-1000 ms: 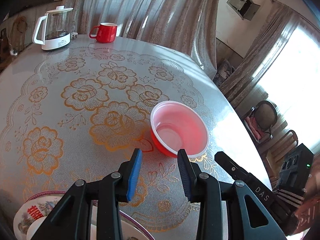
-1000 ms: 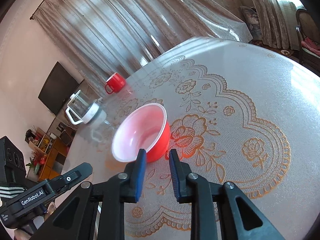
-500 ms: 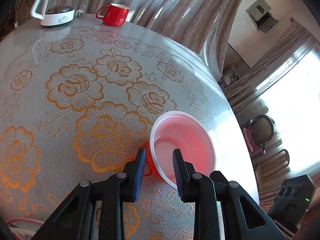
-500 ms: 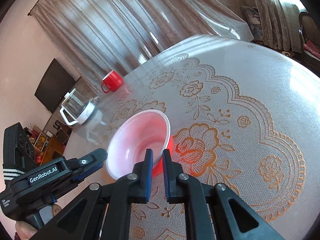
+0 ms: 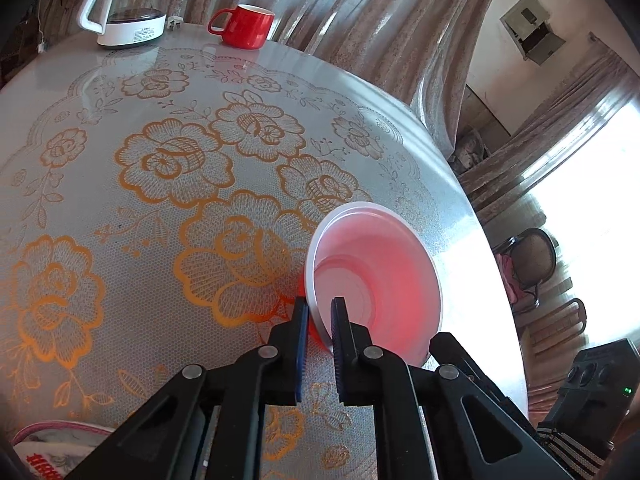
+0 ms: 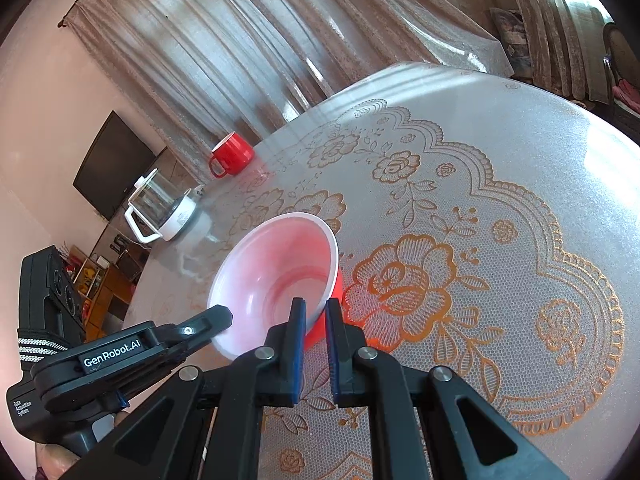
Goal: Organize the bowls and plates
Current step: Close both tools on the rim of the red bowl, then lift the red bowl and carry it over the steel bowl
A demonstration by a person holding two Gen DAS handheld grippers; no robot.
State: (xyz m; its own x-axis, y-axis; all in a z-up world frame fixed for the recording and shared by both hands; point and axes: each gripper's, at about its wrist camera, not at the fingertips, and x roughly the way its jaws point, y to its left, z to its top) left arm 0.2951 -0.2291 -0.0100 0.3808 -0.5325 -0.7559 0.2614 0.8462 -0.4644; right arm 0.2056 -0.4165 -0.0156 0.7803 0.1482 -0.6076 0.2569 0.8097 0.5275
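Observation:
A red bowl with a white inside (image 5: 380,276) sits on the round table, also seen in the right wrist view (image 6: 276,276). My left gripper (image 5: 320,312) is shut on the bowl's near-left rim, one blue pad inside and one outside. My right gripper (image 6: 316,312) is shut on the bowl's opposite rim in the same way. The left gripper's body (image 6: 120,354) shows beside the bowl in the right wrist view. A patterned plate (image 5: 52,452) lies at the table's near left corner, mostly cut off.
A red mug (image 5: 248,26) and a glass kettle on a white base (image 5: 128,12) stand at the far edge of the table (image 5: 120,200), which has a lace-pattern cover. Curtains hang behind. Chairs (image 5: 532,264) stand to the right, off the table.
Both grippers moved in onto the bowl's rim from opposite sides and closed on it. The bowl now looks slightly tilted between them.

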